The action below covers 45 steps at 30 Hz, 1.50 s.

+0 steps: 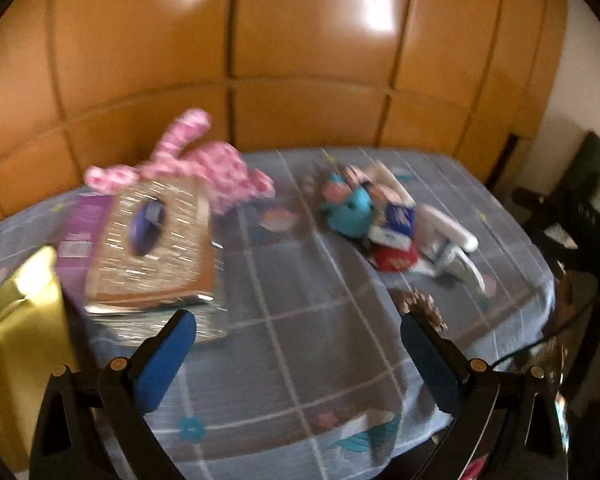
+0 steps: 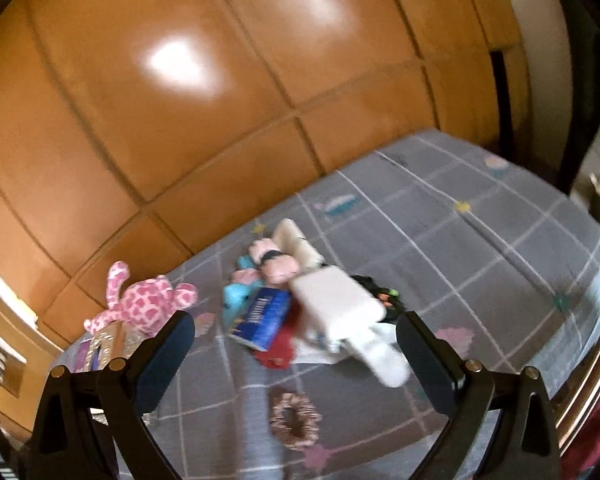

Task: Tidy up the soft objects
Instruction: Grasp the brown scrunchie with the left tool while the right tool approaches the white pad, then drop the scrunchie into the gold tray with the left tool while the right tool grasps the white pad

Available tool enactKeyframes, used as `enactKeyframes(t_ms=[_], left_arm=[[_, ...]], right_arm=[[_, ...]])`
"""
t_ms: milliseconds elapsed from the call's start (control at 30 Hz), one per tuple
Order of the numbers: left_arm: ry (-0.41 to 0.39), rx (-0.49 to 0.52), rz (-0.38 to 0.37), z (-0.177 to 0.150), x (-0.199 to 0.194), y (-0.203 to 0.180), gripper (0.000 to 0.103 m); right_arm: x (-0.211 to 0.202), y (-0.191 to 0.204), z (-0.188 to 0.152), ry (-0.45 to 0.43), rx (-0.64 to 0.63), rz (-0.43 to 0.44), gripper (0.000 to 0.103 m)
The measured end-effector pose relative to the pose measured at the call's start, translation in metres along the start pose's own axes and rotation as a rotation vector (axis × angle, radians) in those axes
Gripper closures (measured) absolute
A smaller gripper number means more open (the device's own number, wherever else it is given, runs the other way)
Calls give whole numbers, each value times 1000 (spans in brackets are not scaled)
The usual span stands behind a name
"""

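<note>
A pile of soft things lies on the bed: a teal plush [image 1: 350,210] [image 2: 236,300], a blue cloth with white print [image 1: 396,218] [image 2: 262,318], a red cloth [image 1: 394,258] [image 2: 276,350] and a white plush [image 1: 448,236] [image 2: 340,306]. A pink spotted plush [image 1: 212,166] [image 2: 144,304] lies behind a glittery tissue box [image 1: 156,244]. A brown scrunchie [image 2: 294,420] [image 1: 422,306] lies near the front. My left gripper [image 1: 298,334] is open and empty above the bed. My right gripper [image 2: 296,338] is open and empty, just short of the pile.
The bed has a grey checked sheet [image 1: 300,320] [image 2: 480,240] and an orange padded headboard [image 1: 300,60]. A gold bag [image 1: 20,320] stands at the left beside the box. Dark furniture [image 1: 580,216] stands off the bed's right edge.
</note>
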State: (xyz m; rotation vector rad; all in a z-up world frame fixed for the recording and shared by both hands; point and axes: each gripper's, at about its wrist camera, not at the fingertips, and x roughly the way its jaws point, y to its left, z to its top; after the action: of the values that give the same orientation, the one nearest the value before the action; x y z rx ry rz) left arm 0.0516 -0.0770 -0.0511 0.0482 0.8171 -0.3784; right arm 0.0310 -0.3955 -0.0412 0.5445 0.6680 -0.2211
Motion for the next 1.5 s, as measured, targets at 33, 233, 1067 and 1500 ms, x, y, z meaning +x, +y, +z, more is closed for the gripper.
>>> enactKeyframes(t_ms=[33, 233, 1067, 1500], left_arm=[[22, 13, -15, -1, 7, -5, 1], [152, 56, -170, -5, 58, -38, 1], [330, 286, -287, -22, 182, -148, 88], [272, 199, -363, -29, 138, -99, 89]], right_arm=[[4, -11, 1, 10, 19, -2, 0], [15, -50, -1, 31, 80, -20, 0], [30, -68, -2, 68, 156, 100, 2], [94, -19, 28, 264, -198, -11, 10]])
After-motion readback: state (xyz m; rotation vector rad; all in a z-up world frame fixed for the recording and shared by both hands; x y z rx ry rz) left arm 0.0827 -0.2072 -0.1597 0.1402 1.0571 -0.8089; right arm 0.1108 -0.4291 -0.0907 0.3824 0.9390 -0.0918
